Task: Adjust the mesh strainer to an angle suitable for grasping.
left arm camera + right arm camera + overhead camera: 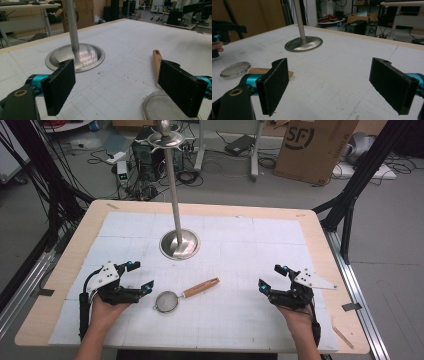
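White gridded mat (235, 310), cluttered floor.

1. The stand (179, 242), a round metal base with a tall upright pole, blocks the middle of the table (310, 227) towards the far edge.
2. The strainer (175, 298) lies flat just beside the left gripper (140, 277), its wooden handle angled towards the centre (low, easy to pass over).
3. Bare mat spreads between the strainer and the right gripper (268, 276).
4. Both far corners are free.
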The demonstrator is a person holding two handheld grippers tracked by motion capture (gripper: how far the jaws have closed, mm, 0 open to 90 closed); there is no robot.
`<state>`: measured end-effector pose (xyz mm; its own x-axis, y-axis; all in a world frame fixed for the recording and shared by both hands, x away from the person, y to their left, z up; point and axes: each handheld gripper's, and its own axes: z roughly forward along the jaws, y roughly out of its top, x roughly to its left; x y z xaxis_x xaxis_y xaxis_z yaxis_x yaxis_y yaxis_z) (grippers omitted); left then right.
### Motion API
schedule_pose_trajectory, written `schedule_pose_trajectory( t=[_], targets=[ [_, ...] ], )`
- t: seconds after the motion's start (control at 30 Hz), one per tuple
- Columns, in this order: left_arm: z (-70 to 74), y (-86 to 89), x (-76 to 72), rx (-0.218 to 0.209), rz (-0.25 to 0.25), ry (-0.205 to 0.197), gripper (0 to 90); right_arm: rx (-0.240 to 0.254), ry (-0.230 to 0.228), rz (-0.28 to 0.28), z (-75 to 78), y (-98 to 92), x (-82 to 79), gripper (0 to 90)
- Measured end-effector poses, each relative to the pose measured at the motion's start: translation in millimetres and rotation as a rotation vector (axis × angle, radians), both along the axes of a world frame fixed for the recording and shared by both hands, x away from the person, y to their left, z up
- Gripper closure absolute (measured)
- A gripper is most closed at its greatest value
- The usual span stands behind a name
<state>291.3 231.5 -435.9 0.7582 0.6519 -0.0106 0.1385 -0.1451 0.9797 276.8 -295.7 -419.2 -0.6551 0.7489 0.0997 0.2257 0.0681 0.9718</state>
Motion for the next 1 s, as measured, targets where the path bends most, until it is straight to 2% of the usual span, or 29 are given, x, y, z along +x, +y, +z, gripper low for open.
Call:
schedule_pose_trajectory(
  t=[0.23, 0.3, 0.37, 0.53, 0.7, 1.0],
  targets=[
    [0.2, -1.2, 0.5, -0.015, 0.015, 0.015, 14.9, -0.029, 0.003, -0.005, -0.9, 0.9, -2.3, 15.1],
    [1.2, -2.1, -0.5, -0.016, 0.010, 0.019, 15.0, -0.033, -0.005, -0.001, 0.2, 2.0, -3.6, 15.1],
    [1.6, -3.9, -0.8, -0.018, -0.006, 0.033, 15.3, -0.027, 0.007, 0.001, 0.8, 3.0, -3.9, 15.1],
    [3.4, -11.5, 0.1, 0.013, -0.023, 0.042, 15.5, -0.031, 0.023, 0.008, -0.9, 3.8, -2.1, 15.1],
    [4.7, -20.1, 1.6, 0.026, -0.052, 0.056, 15.7, -0.034, 0.036, 0.044, -0.6, 2.7, -2.6, 15.1],
    [9.4, -35.4, 7.3, 0.100, -0.078, 0.080, 15.7, -0.045, 0.035, 0.048, 1.1, 3.6, -3.7, 15.1]
  ],
)
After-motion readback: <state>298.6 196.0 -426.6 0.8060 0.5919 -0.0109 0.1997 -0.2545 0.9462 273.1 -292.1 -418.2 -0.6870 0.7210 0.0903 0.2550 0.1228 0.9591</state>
